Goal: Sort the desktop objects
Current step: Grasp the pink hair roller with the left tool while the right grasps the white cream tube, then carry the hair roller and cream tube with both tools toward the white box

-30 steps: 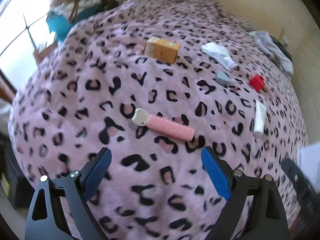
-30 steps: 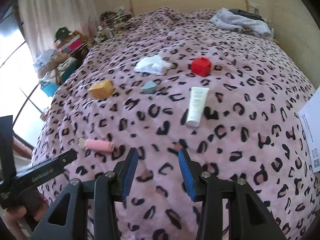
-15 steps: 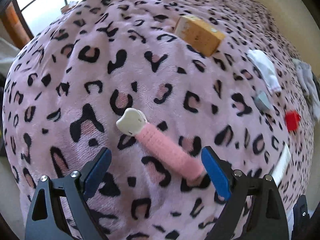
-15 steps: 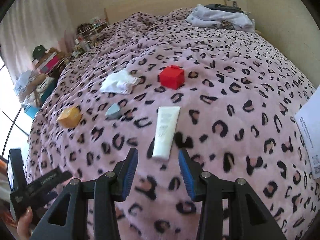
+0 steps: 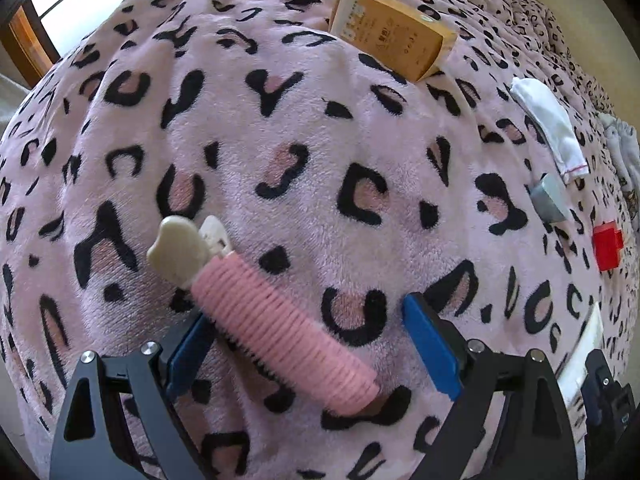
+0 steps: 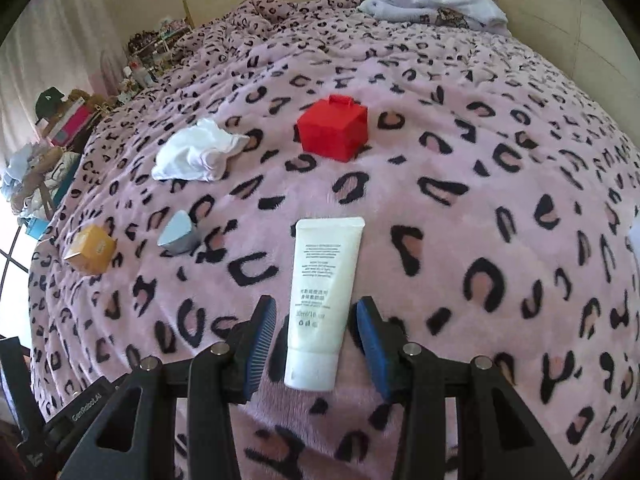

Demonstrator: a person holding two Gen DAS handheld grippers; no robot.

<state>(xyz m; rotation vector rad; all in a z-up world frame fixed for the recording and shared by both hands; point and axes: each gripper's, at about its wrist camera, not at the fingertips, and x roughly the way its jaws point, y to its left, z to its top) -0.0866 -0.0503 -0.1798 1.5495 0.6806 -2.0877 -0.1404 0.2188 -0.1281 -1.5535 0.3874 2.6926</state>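
Both grippers have dropped closer to the blanket: left gripper spread wide around the pink roller, right gripper unclenched, straddling the white tube.

A: The blanket is plush, matt fleece; the tube smooth plastic with a soft sheen.
B: The roller is ribbed and matt, its clip glossy plastic; the box printed card; the rag crumpled cloth
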